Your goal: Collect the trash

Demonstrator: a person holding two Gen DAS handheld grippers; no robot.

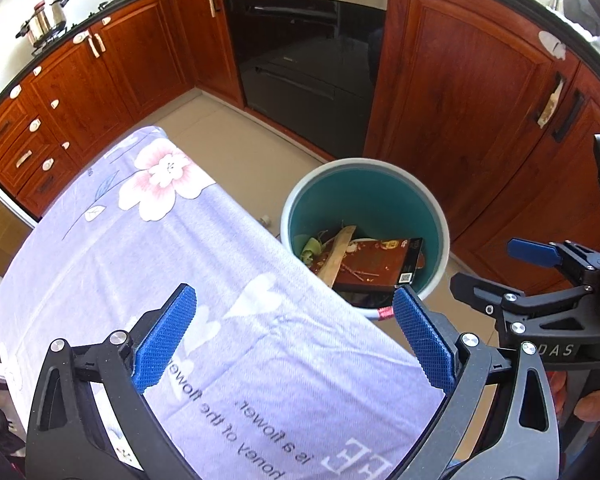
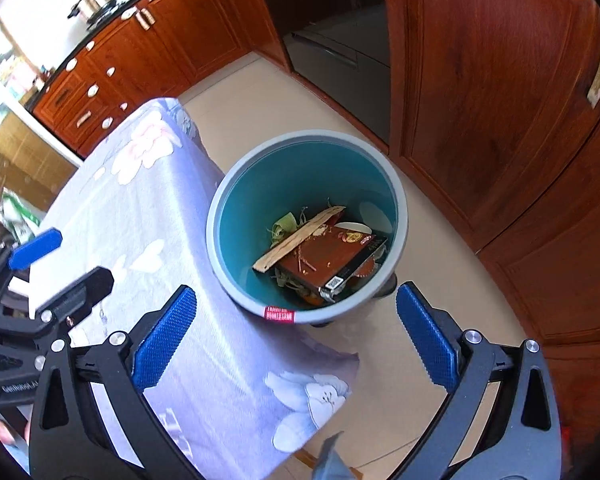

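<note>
A round bin [image 1: 436, 216] with a grey rim and teal inside stands on the floor beside the table; it also shows in the right wrist view [image 2: 228, 200]. It holds a brown box [image 1: 376, 264] [image 2: 324, 256], a wooden strip [image 2: 296, 240], green peels and a white piece. My left gripper [image 1: 296, 340] is open and empty above the tablecloth, near the bin's rim. My right gripper [image 2: 300, 340] is open and empty over the table's corner, just short of the bin. The right gripper also shows at the right of the left wrist view [image 1: 496, 268].
A table with a lilac flowered cloth [image 1: 140, 248] [image 2: 140, 200] fills the left. Red wooden cabinets [image 1: 468, 92] and a black oven [image 1: 304, 48] stand behind the bin. Pale floor tiles [image 1: 228, 132] lie between. Pots [image 1: 46, 20] sit on the far counter.
</note>
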